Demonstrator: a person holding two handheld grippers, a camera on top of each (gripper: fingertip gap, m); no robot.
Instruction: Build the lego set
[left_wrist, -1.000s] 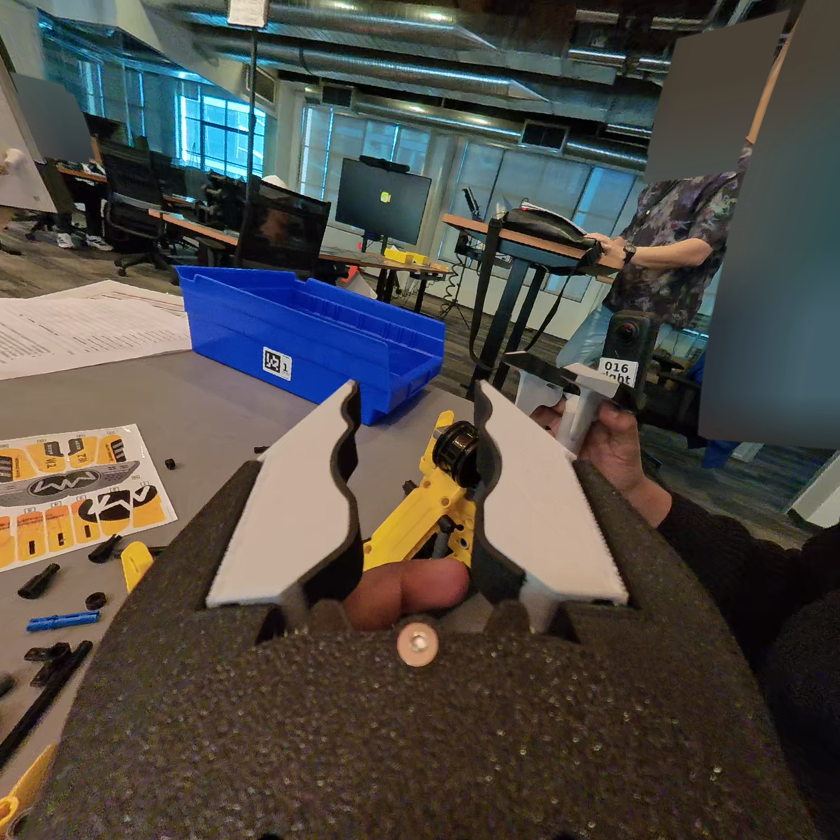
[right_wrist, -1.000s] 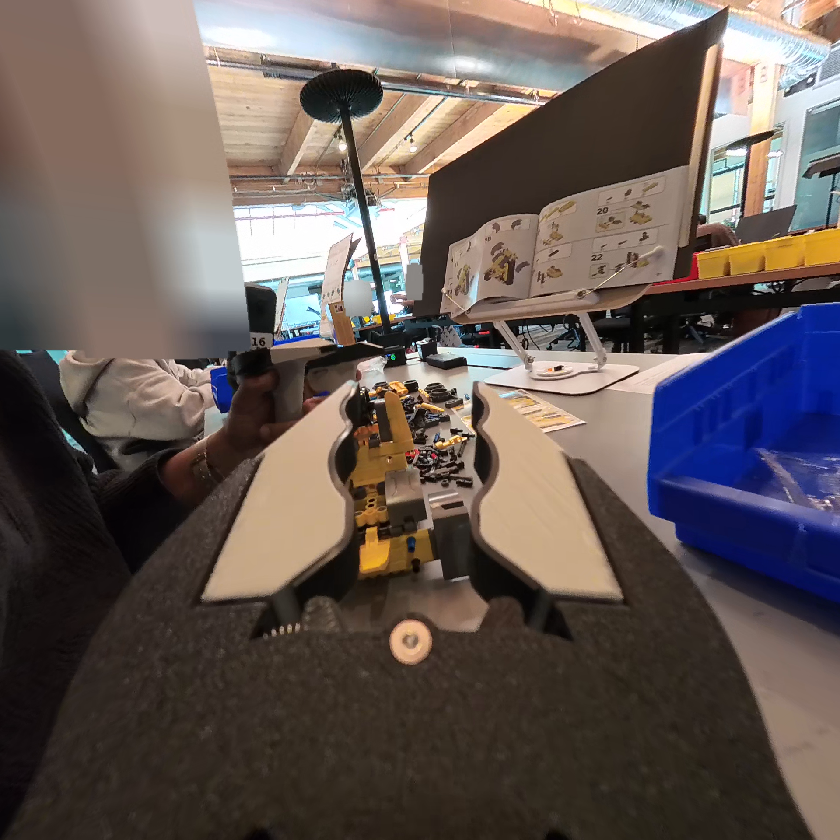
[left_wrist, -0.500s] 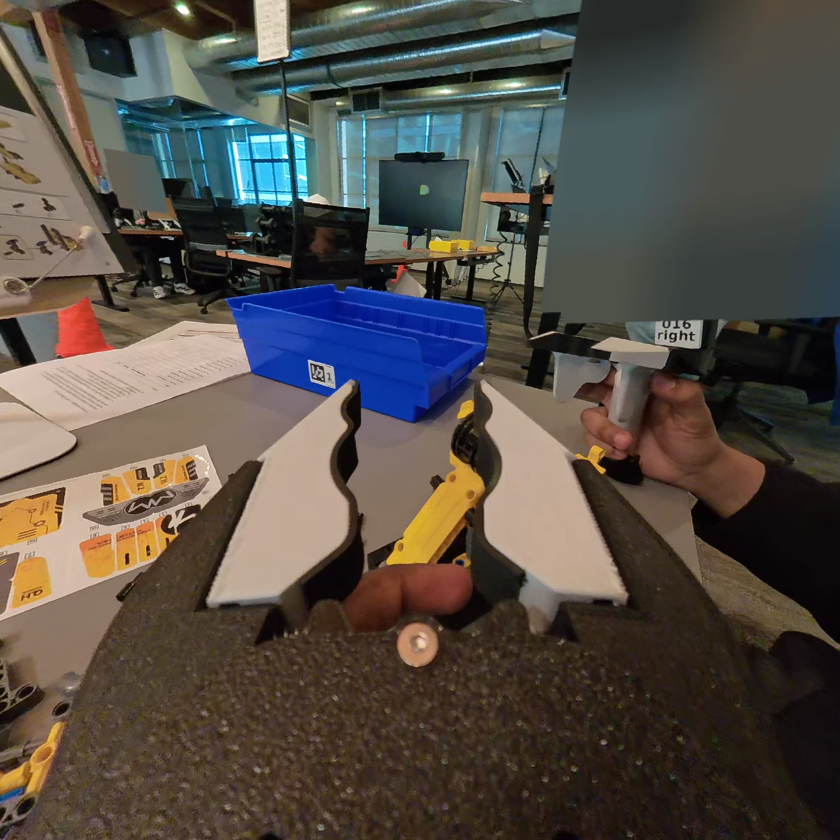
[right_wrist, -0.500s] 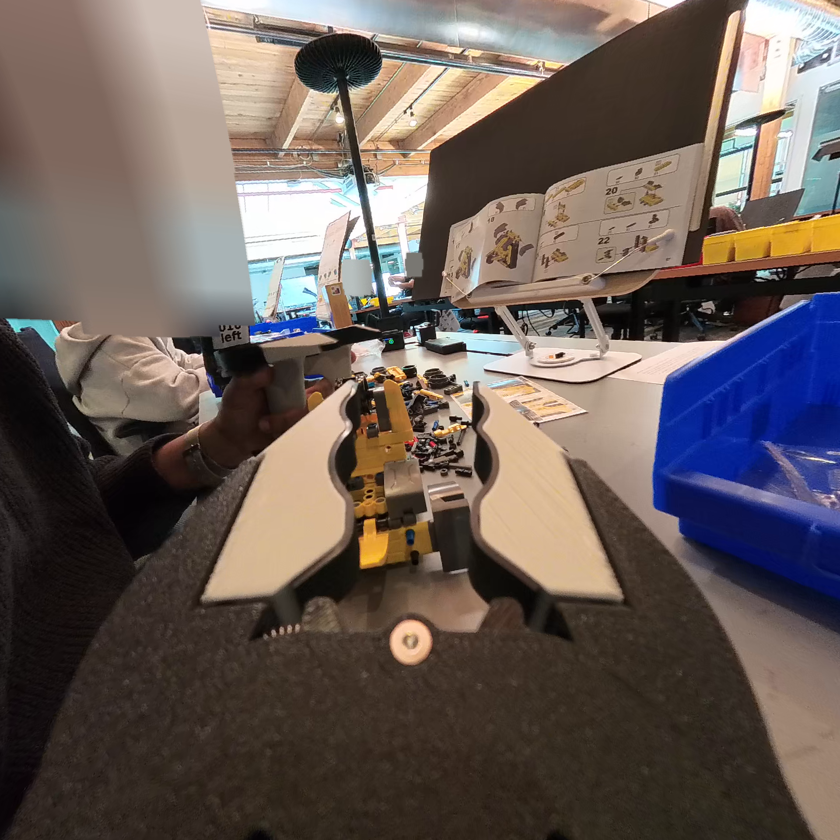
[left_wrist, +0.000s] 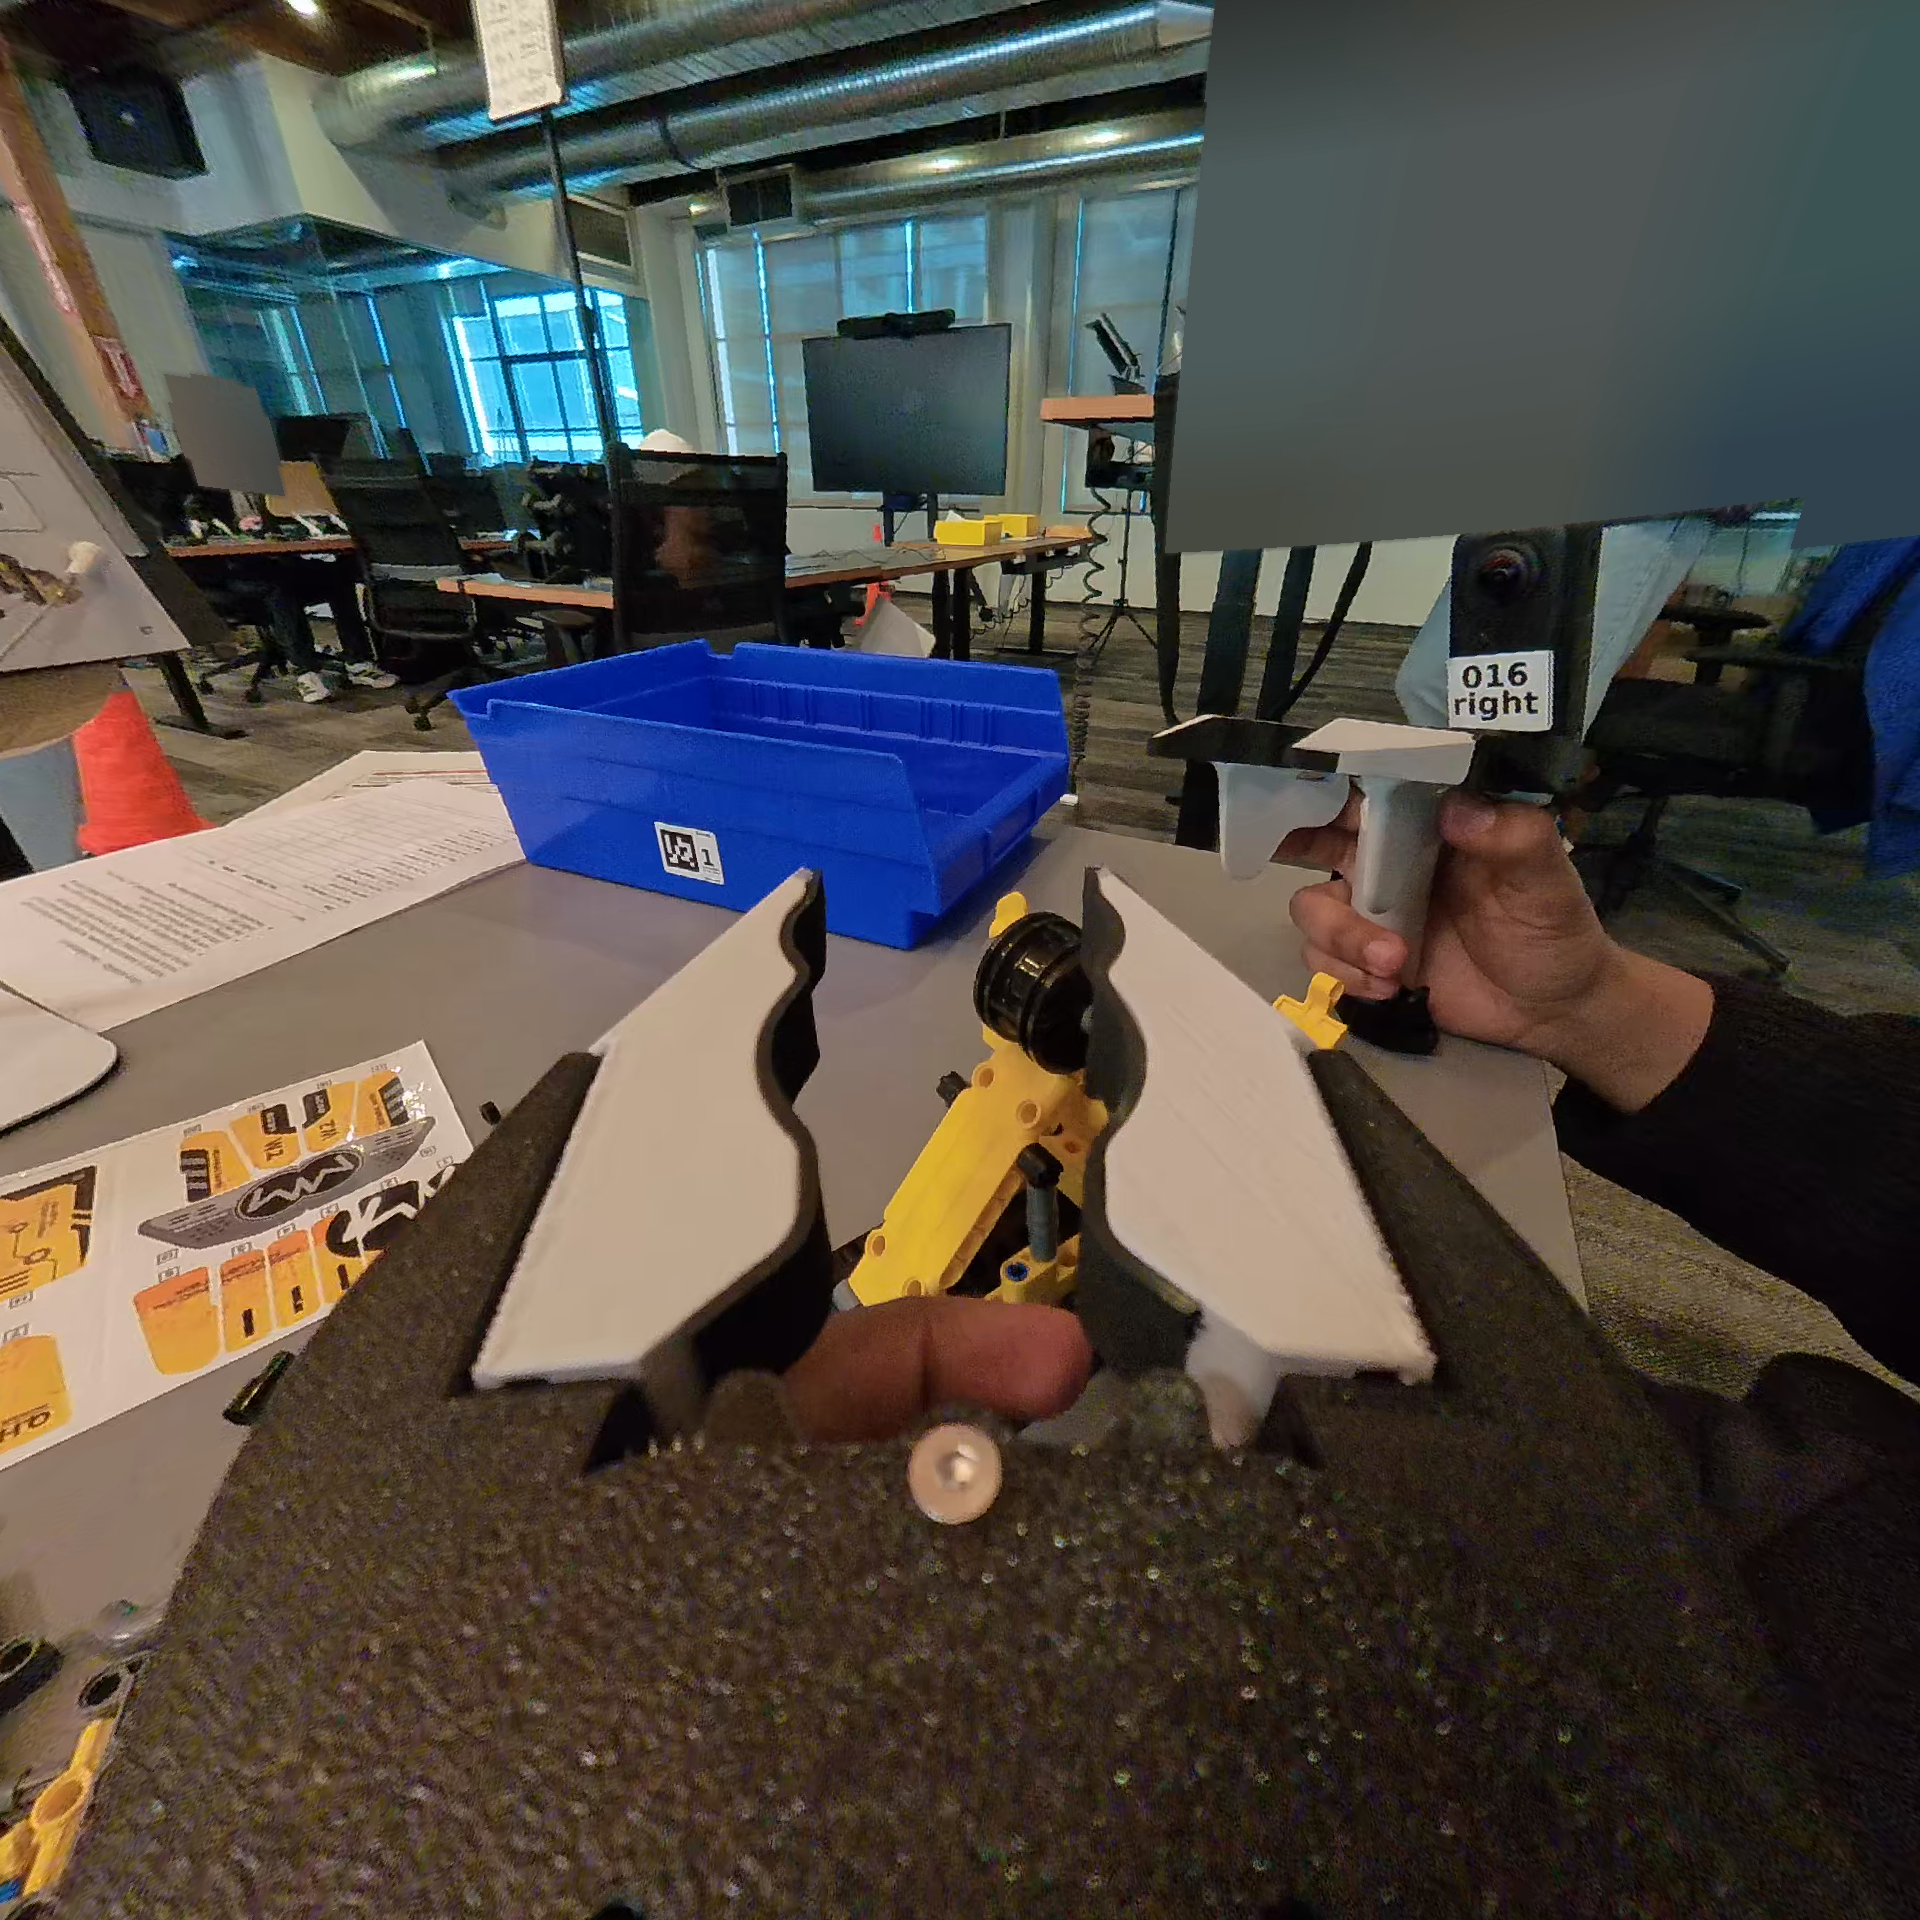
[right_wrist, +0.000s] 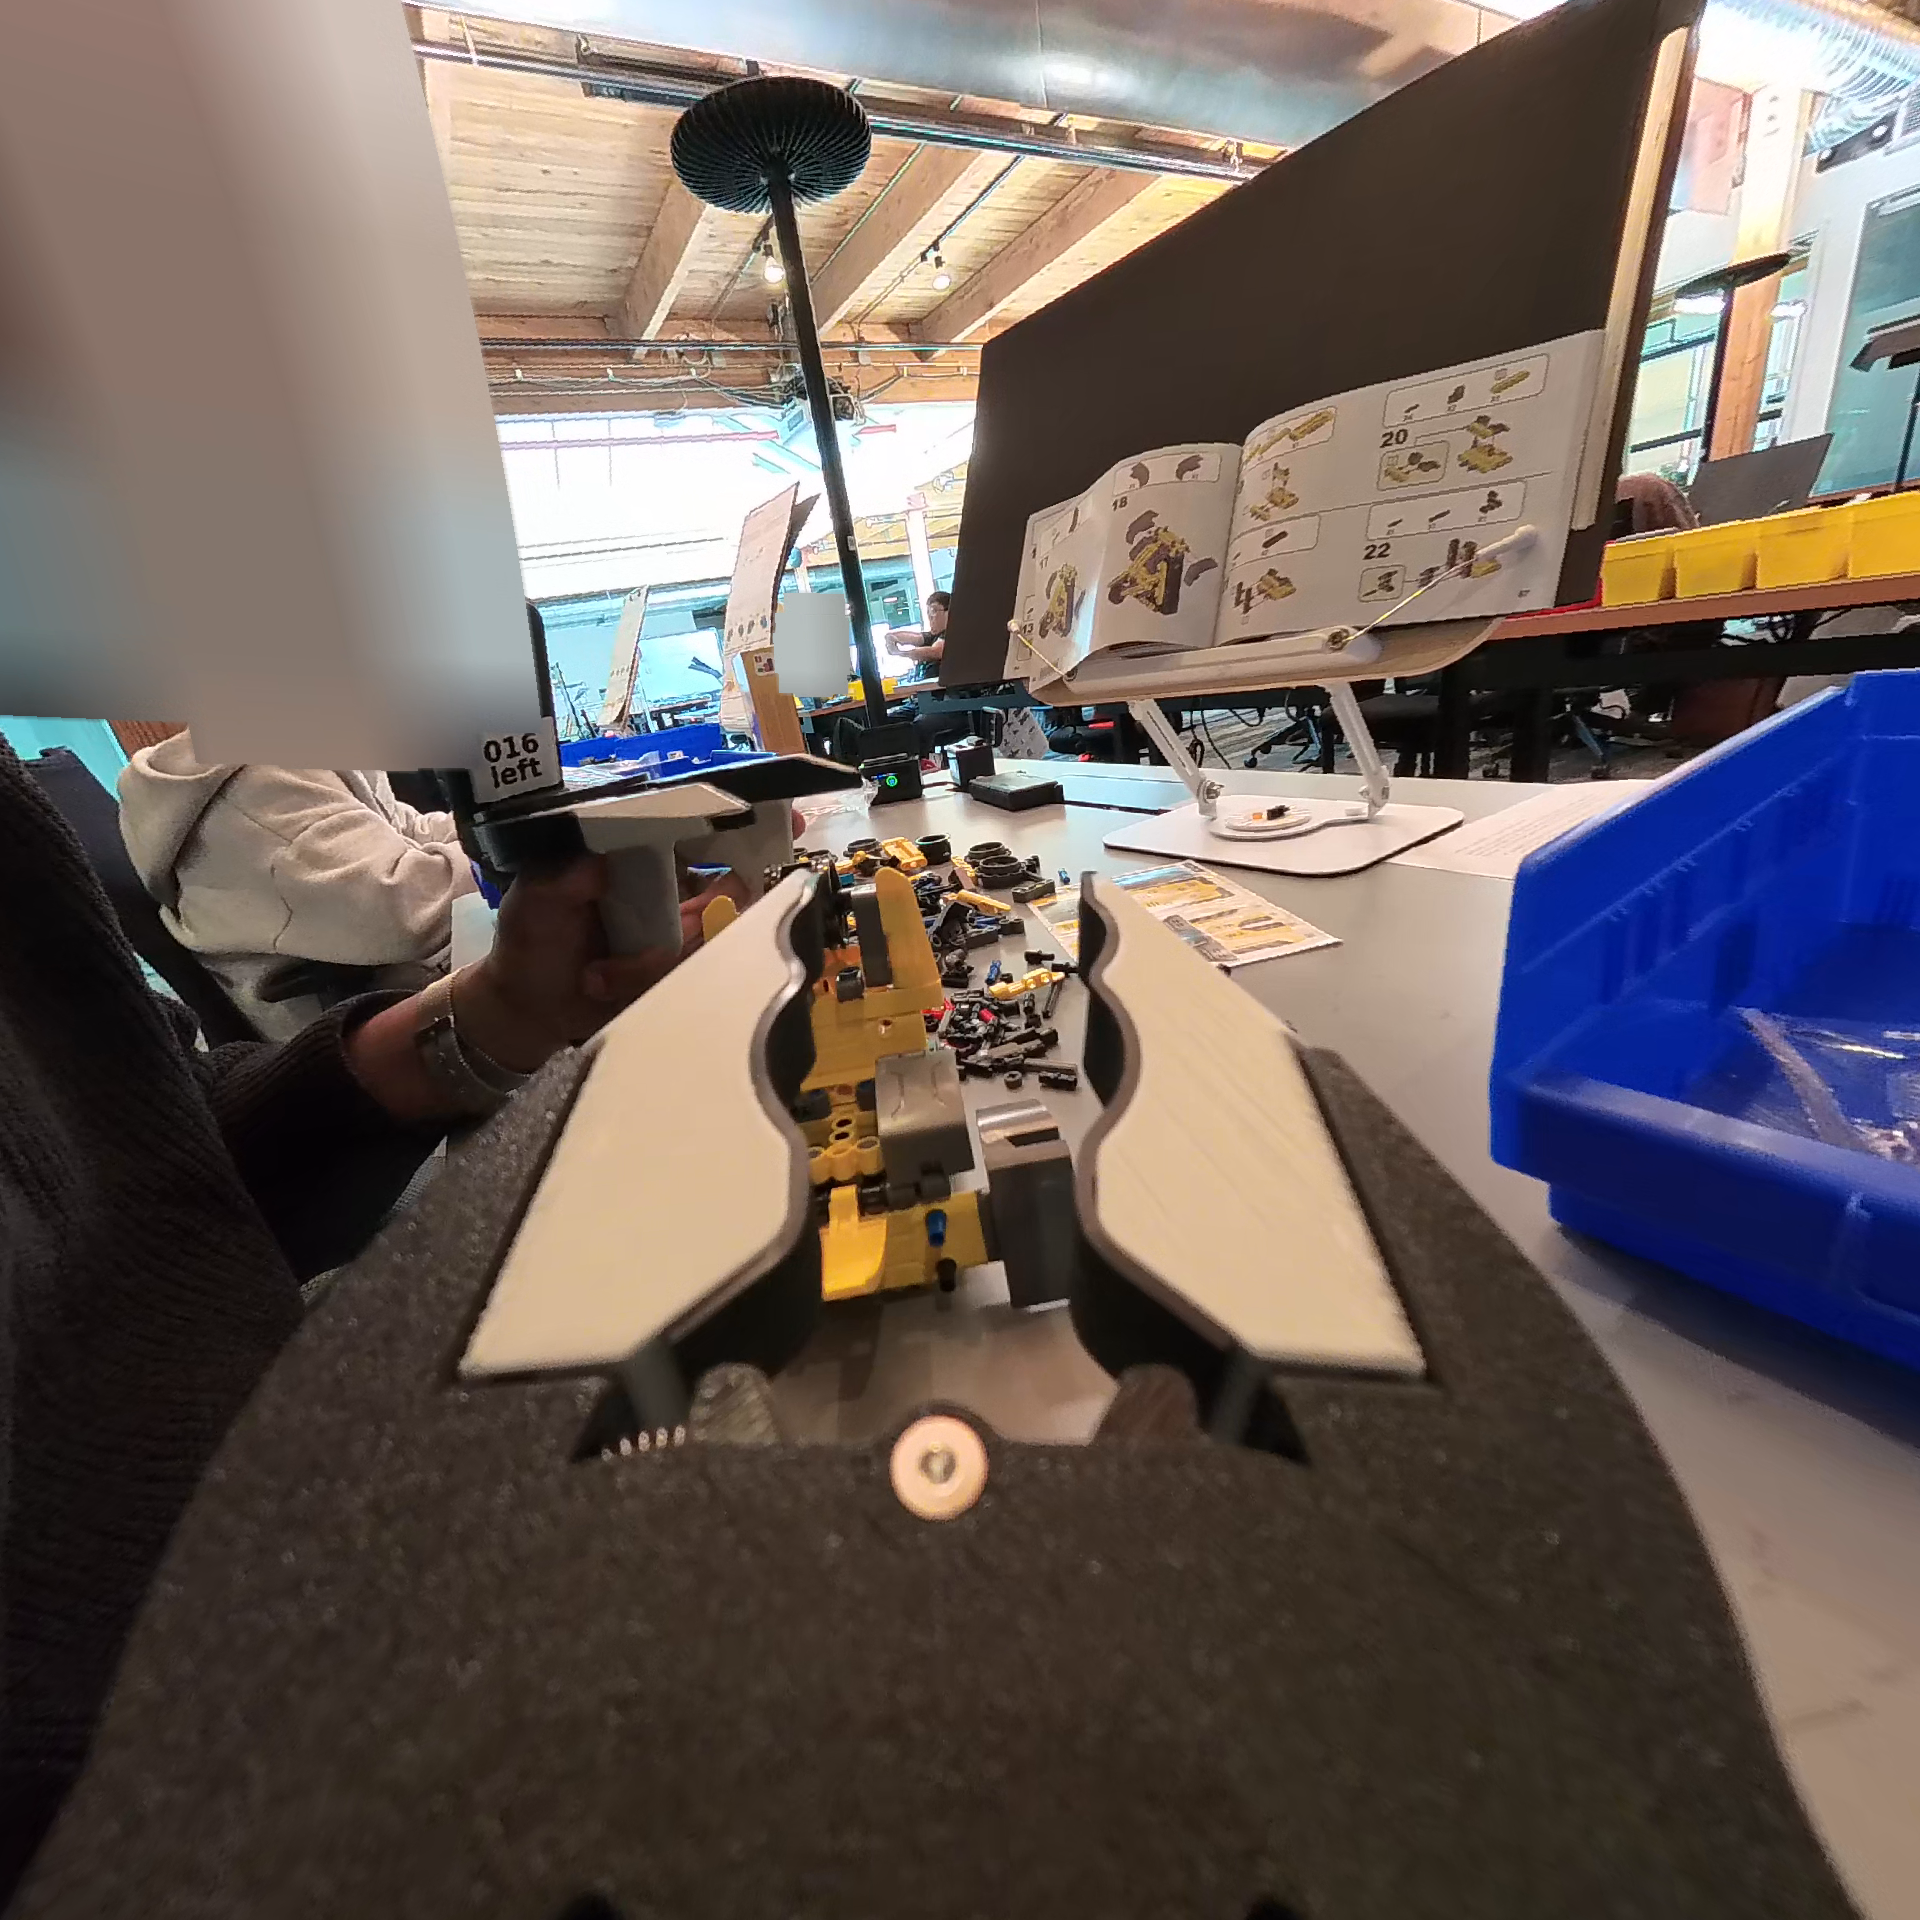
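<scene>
A yellow and grey brick-built model (right_wrist: 878, 1049) sits between the fingers of my right gripper (right_wrist: 945, 894), which is shut on it just above the grey table (right_wrist: 1403, 987). The model's far end, with a black wheel (left_wrist: 1029, 987), reaches between the fingers of my left gripper (left_wrist: 951, 894). That gripper is open. The model (left_wrist: 977, 1153) lies against its right finger, with a clear gap to the left finger. A person's fingertip (left_wrist: 935, 1361) shows at the base of the left fingers. The right gripper's handle (left_wrist: 1392, 831) is in a hand at the right.
A blue bin (left_wrist: 769, 769) stands on the table beyond the left gripper and shows at the right of the right wrist view (right_wrist: 1714, 1039). A sticker sheet (left_wrist: 208, 1226) and papers (left_wrist: 239, 883) lie left. Loose small pieces (right_wrist: 997, 1029) and an open booklet on a stand (right_wrist: 1299, 530) lie ahead.
The left wrist view has swung left, so the bin now sits centred and the right hand appears farther right. The model stays fixed between the right fingers. Both jaws keep their width.
</scene>
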